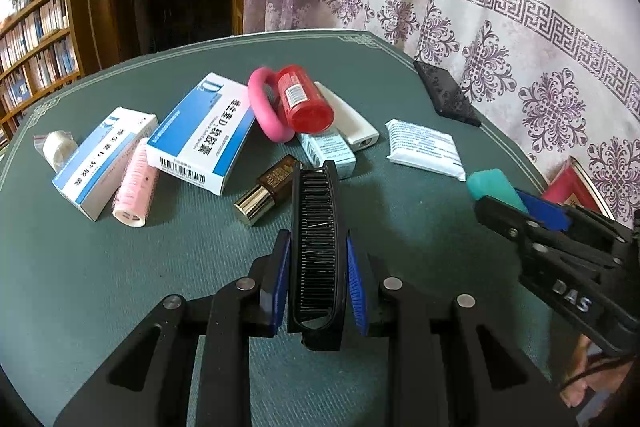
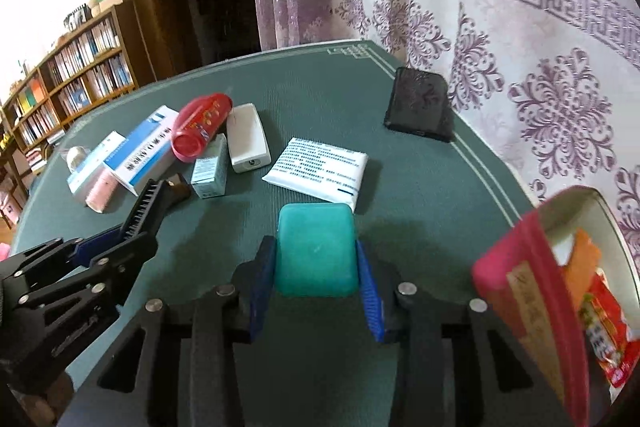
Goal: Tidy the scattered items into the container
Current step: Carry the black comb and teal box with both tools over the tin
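Observation:
My left gripper (image 1: 318, 247) is shut on a black comb (image 1: 318, 243), held above the green table (image 1: 100, 287); it also shows in the right wrist view (image 2: 100, 247) with the comb (image 2: 146, 207). My right gripper (image 2: 316, 259) is shut on a teal soap-like block (image 2: 316, 251), also seen in the left wrist view (image 1: 496, 187). The red container (image 2: 532, 291) stands at the right, with packets inside. Scattered on the table are blue-and-white boxes (image 1: 200, 135), a red bottle (image 1: 304, 99), a pink ring (image 1: 262, 107), a pink roller (image 1: 134, 183), a brown bottle (image 1: 268, 191) and a white packet (image 1: 426, 147).
A black phone (image 2: 420, 103) lies near the table's far right edge by the patterned curtain (image 2: 520, 27). A white case (image 2: 248, 139) and a small teal box (image 2: 210, 171) lie mid-table. A bagged white roll (image 1: 56, 147) lies far left. Bookshelves (image 1: 36, 55) stand behind.

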Demonstrator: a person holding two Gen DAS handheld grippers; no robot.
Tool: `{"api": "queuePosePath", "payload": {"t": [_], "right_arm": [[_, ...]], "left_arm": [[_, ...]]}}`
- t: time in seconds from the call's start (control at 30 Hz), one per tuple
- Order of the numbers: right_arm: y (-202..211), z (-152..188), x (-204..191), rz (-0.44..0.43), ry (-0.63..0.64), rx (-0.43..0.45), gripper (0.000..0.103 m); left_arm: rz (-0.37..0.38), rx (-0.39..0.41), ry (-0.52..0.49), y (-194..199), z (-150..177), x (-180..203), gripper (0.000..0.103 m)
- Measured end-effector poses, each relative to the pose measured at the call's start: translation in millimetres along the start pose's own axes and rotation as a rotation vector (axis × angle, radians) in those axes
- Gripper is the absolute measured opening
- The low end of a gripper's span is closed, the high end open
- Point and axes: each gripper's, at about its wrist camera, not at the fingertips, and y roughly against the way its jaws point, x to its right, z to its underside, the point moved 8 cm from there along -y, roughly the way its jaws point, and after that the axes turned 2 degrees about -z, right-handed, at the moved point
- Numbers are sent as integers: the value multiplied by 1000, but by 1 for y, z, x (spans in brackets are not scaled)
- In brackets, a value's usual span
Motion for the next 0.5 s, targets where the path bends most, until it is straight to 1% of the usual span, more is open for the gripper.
{"api": "queuePosePath", "payload": {"t": [0.5], "right_arm": [[57, 5, 15, 16, -26, 79, 43]], "left_arm": [[27, 44, -61, 22, 0, 30, 29]]}}
